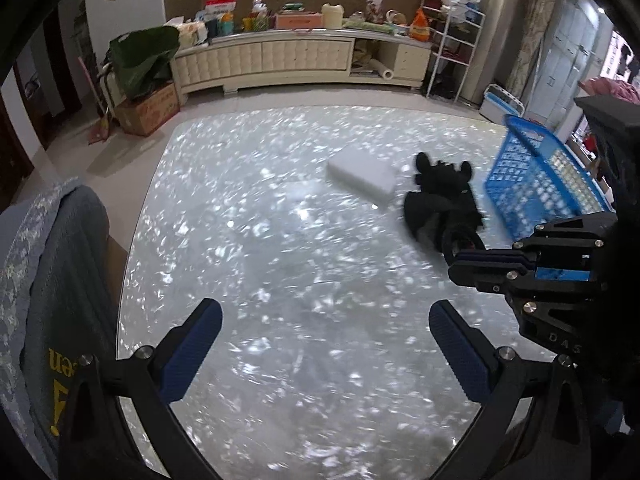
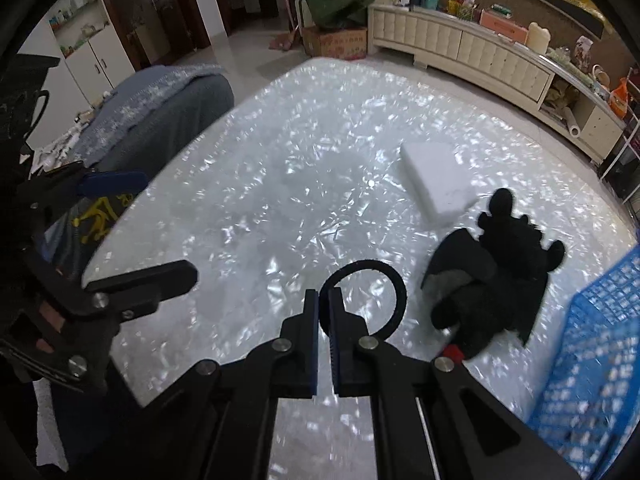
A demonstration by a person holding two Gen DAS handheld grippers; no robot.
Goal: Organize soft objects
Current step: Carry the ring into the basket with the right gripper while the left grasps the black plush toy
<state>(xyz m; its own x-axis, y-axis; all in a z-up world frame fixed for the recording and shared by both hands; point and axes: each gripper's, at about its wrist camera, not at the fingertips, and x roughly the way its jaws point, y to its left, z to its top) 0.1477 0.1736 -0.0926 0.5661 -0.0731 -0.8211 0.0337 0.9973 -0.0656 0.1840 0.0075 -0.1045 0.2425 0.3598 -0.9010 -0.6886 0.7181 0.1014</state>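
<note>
A black plush dragon toy lies on the shiny white table, with a black loop strap running from it. My right gripper is shut on that loop, low over the table, left of the toy. A white sponge block lies just beyond the toy. A blue plastic basket stands at the right edge. In the left wrist view my left gripper is open and empty above bare table, with the toy, the sponge and the basket ahead to the right.
A grey-blue covered chair stands at the table's left edge. A cream TV cabinet with clutter runs along the far wall. A cardboard box with a green bag sits on the floor at far left.
</note>
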